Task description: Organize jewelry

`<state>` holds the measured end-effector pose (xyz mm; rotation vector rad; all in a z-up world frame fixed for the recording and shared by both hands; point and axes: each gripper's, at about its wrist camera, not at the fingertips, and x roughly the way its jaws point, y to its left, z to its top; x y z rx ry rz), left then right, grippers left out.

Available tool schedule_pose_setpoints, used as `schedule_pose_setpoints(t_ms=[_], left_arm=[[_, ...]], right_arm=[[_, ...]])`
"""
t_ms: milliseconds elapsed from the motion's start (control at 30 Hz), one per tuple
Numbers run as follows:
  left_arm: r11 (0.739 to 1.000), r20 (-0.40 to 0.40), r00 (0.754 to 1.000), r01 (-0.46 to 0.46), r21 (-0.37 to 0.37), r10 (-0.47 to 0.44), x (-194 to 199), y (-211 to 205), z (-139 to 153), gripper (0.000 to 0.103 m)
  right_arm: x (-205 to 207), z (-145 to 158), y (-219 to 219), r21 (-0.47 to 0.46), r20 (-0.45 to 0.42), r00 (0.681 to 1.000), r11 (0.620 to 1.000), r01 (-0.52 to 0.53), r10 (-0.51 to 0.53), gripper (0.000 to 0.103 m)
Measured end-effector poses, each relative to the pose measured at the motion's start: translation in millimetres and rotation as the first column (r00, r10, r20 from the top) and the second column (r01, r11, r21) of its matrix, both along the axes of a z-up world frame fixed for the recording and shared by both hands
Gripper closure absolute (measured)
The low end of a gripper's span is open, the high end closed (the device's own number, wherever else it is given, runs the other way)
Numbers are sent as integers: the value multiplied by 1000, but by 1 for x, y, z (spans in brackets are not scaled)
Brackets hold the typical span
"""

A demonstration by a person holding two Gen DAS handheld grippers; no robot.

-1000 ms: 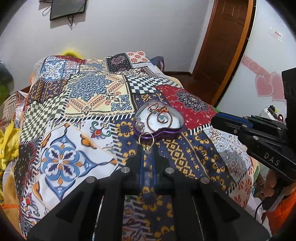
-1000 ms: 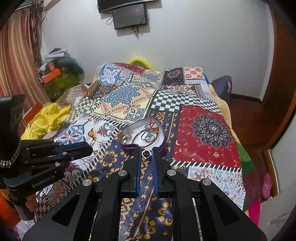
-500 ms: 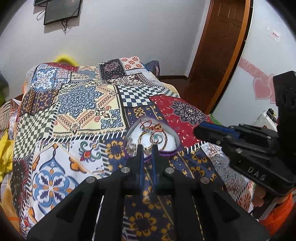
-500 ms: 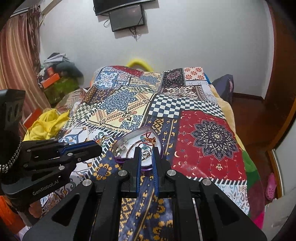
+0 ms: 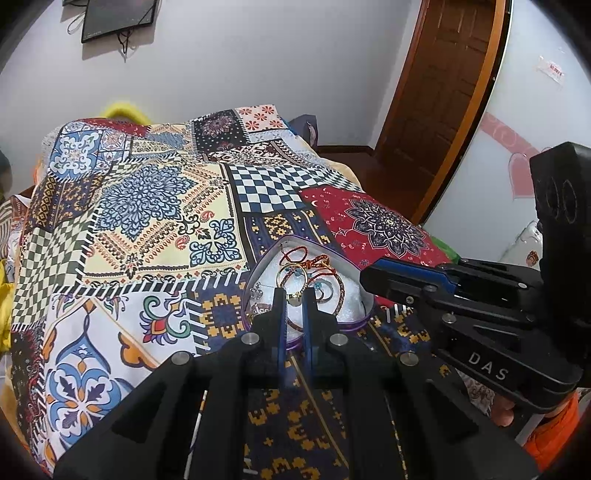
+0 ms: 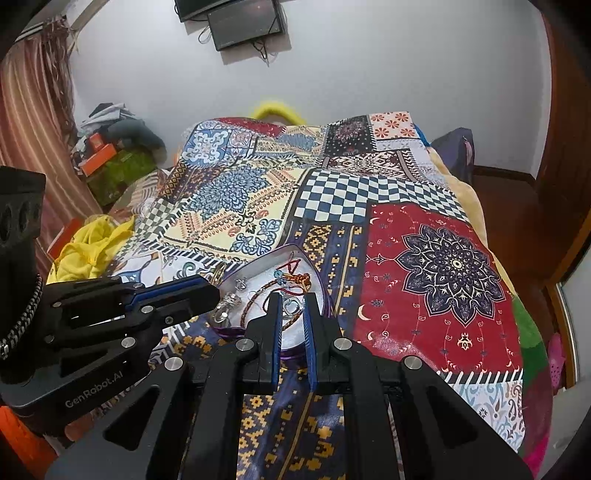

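A heart-shaped box [image 5: 354,325] with a purple rim and white lining lies on the patchwork bedspread. Inside it are red cord bracelets [image 5: 295,254], a brown braided bracelet [image 6: 258,299] and small silver pieces [image 6: 227,304]. My left gripper [image 5: 293,297] is shut on a thin gold ring [image 5: 280,277], held over the box's near side. From the right wrist view the left gripper [image 6: 218,291] comes in from the left with the gold ring [image 6: 219,273] at its tip. My right gripper [image 6: 291,304] is shut on a small silver ring [image 6: 290,307] above the box [image 6: 295,246]. The right gripper [image 5: 365,275] hovers at the box's right edge.
The bedspread [image 6: 443,266] covers the whole bed. Yellow cloth [image 6: 88,243] and a pile of boxes and clothes [image 6: 110,155] lie off the bed's left side. A wooden door [image 5: 443,92] stands at the right. A dark screen [image 6: 243,22] hangs on the far wall.
Both grippers have moved forward and a little down, from short of the box to over its lining. Each still holds its ring.
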<state>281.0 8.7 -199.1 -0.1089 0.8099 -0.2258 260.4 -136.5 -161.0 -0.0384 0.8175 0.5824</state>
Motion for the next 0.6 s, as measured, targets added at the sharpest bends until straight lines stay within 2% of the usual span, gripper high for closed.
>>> schedule_pose_setpoints(t_ms=[367, 500, 600], left_arm=[[1000, -13, 1000, 18, -24, -19, 10, -2, -6, 97], [999, -8, 1000, 2, -33, -3, 7, 3, -3, 97], [999, -2, 1000, -10, -41, 9, 4, 8, 2, 96]], right_arm=[[9, -7, 1, -7, -33, 999, 999, -31, 31, 93], [9, -6, 0, 0, -36, 999, 1000, -29, 28, 85], [6, -1, -1, -14, -13, 1000, 1000, -19, 19, 84]])
